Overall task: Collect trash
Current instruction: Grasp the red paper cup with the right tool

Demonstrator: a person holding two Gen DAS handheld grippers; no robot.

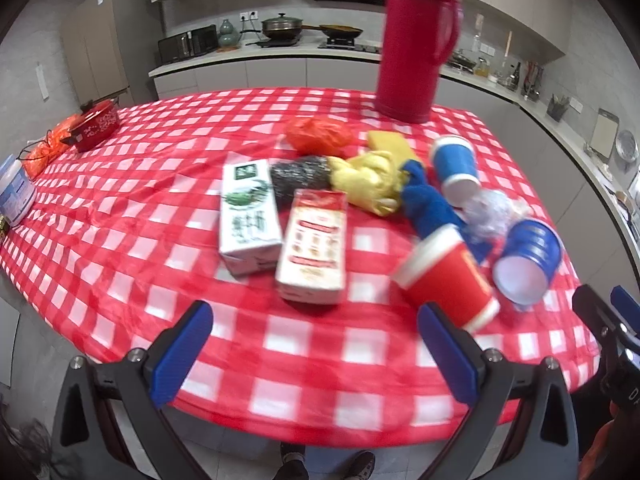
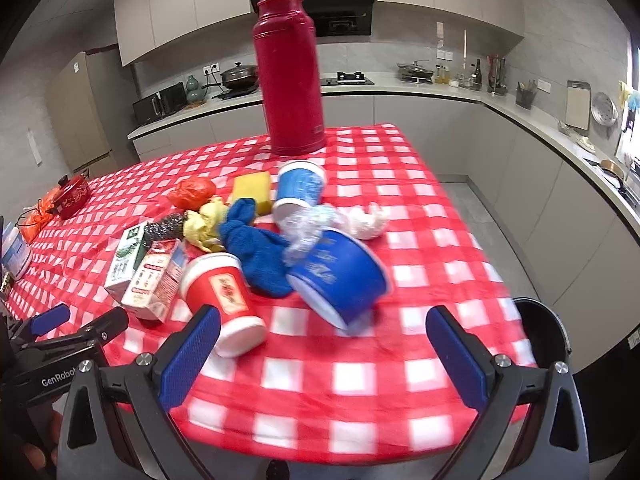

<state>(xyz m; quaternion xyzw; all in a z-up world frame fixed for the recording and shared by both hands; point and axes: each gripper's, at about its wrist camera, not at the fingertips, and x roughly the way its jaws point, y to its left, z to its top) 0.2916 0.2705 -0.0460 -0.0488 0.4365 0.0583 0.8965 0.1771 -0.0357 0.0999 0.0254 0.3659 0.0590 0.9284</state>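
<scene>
Trash lies in a heap on the red checked table point(image 1: 160, 184) point(image 2: 420, 240). A green-white carton point(image 1: 246, 216) point(image 2: 128, 252) and a red-white carton point(image 1: 314, 246) point(image 2: 154, 278) lie side by side. A red paper cup point(image 1: 446, 276) point(image 2: 222, 292) lies on its side, with two blue cups point(image 1: 526, 260) point(image 2: 340, 274) point(image 1: 456, 170) point(image 2: 300, 190) and crumpled clear plastic point(image 1: 486, 212) point(image 2: 308, 228) near it. My left gripper point(image 1: 316, 356) is open over the near table edge, before the cartons. My right gripper point(image 2: 324, 358) is open before the red and blue cups.
A tall red thermos point(image 1: 416, 40) point(image 2: 290, 76) stands at the back. A blue cloth point(image 2: 256, 248), yellow gloves point(image 1: 368, 180), a yellow sponge point(image 2: 252, 190), a steel scourer point(image 1: 300, 174), a red bag point(image 1: 318, 134) and white paper point(image 2: 368, 220) lie in the heap. A red pot point(image 1: 96, 124) sits far left. A black bin point(image 2: 540, 332) stands at the table's right.
</scene>
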